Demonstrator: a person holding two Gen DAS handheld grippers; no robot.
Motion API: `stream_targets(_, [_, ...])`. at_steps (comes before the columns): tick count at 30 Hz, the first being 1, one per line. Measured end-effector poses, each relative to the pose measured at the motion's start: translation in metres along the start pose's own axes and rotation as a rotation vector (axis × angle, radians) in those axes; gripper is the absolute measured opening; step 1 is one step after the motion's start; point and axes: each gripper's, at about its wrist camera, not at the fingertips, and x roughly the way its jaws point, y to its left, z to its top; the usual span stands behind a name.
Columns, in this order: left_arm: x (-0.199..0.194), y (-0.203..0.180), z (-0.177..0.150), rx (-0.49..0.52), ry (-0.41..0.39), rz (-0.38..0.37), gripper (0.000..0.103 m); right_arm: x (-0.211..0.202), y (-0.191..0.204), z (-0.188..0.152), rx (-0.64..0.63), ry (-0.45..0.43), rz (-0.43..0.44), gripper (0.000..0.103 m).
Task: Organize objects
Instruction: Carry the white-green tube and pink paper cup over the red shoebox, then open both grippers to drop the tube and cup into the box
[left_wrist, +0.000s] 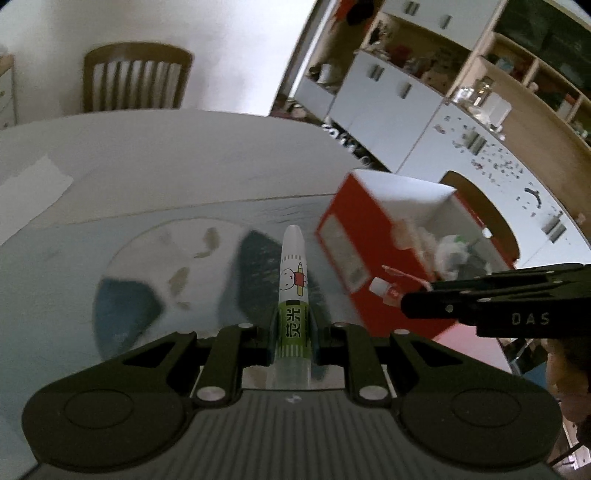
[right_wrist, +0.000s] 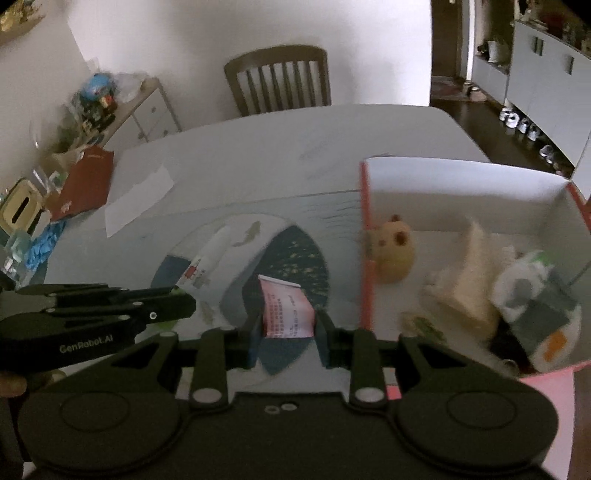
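My left gripper (left_wrist: 293, 326) is shut on a white and green marker pen (left_wrist: 291, 273) with a cartoon figure on it, which sticks forward above the placemat. The right wrist view shows that same left gripper (right_wrist: 184, 304) and pen (right_wrist: 210, 258) from the side. My right gripper (right_wrist: 288, 326) is shut on a small bottle with a pink printed label (right_wrist: 286, 310). From the left wrist view, the right gripper (left_wrist: 404, 306) holds that white-capped bottle (left_wrist: 384, 290) just beside the red box (left_wrist: 341, 236). The box (right_wrist: 364, 236) is open at the top, white inside.
In the box lie a yellow plush toy (right_wrist: 393, 254), a cream-coloured piece (right_wrist: 472, 273) and a green and white pack (right_wrist: 535, 302). A blue and white placemat (right_wrist: 291, 254) covers the near table. A paper sheet (right_wrist: 138, 197) lies further back, with a wooden chair (right_wrist: 280, 79) beyond and clutter at the left edge.
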Motion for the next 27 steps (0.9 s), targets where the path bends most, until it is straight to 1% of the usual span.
stream_targets(7, [0.01, -0.053, 0.01, 0.059, -0.006, -0.03, 0.017, -0.026, -0.043, -0.006, 0.042, -0.046, -0.005, 0.029])
stream_targets(15, [0.031, -0.104, 0.02, 0.119, -0.001, -0.042, 0.017, -0.046, -0.103, -0.01, 0.092, -0.083, -0.016, 0.029])
stream_targets(22, [0.055, -0.145, 0.033, 0.179, -0.003, -0.038, 0.017, -0.057, -0.148, -0.005, 0.107, -0.126, -0.067, 0.029])
stream_targets(27, [0.077, -0.166, 0.041, 0.21, 0.004, -0.002, 0.017, -0.058, -0.178, -0.001, 0.112, -0.148, -0.117, 0.029])
